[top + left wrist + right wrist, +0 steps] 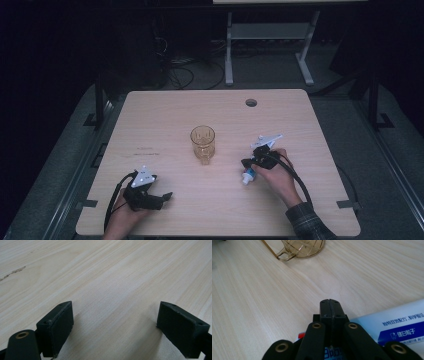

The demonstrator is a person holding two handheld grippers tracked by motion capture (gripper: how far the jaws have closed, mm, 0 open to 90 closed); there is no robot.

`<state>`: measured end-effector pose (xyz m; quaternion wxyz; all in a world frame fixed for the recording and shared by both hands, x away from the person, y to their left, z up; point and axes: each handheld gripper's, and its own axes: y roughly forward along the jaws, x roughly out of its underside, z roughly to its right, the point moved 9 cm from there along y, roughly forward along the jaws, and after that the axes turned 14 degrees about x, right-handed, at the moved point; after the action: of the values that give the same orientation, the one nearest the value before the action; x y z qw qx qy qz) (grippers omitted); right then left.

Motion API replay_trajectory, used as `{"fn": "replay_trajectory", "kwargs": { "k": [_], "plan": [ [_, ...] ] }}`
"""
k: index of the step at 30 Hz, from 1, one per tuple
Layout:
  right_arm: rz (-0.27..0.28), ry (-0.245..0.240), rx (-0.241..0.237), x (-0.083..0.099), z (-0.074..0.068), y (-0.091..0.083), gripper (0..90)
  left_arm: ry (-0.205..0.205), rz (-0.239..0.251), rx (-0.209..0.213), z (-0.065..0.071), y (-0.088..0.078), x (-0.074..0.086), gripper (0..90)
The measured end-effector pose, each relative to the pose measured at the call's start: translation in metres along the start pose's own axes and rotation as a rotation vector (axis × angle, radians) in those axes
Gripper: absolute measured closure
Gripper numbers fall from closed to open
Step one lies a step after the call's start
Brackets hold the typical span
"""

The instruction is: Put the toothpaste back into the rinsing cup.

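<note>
Blue-and-white toothpaste tube lies under our right gripper, jaws together above it; we open them before gripping. Left gripper, lower left, rests with jaws apart.

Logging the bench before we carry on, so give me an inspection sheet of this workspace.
Surface: light wooden table, round hole near far edge.
Job's things: toothpaste tube lying flat under the right tongs; amber glass cup upright mid-table.
Clutter: nothing seen.
Grippers: left tongs open over bare wood; right tongs shut, jaws together above the tube.
Cables: black cable trailing from right tongs; loose wires on floor.
Surroundings: dark room, grey desk frame behind.
</note>
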<state>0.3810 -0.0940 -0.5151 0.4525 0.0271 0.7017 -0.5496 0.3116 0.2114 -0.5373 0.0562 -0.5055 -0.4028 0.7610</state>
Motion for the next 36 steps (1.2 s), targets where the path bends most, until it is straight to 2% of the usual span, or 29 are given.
{"fn": "replay_trajectory", "kwargs": {
  "k": [18, 36],
  "plan": [
    [-0.024, 0.000, 0.016, 0.024, 0.005, -0.016, 90.0, 0.001, 0.000, 0.001, 0.000, 0.000, 0.000, 13.2],
    [-0.046, 0.042, 0.053, 0.051, 0.024, -0.037, 90.0, 0.002, 0.000, 0.001, 0.000, 0.000, 0.000, 13.2]
  ]
}}
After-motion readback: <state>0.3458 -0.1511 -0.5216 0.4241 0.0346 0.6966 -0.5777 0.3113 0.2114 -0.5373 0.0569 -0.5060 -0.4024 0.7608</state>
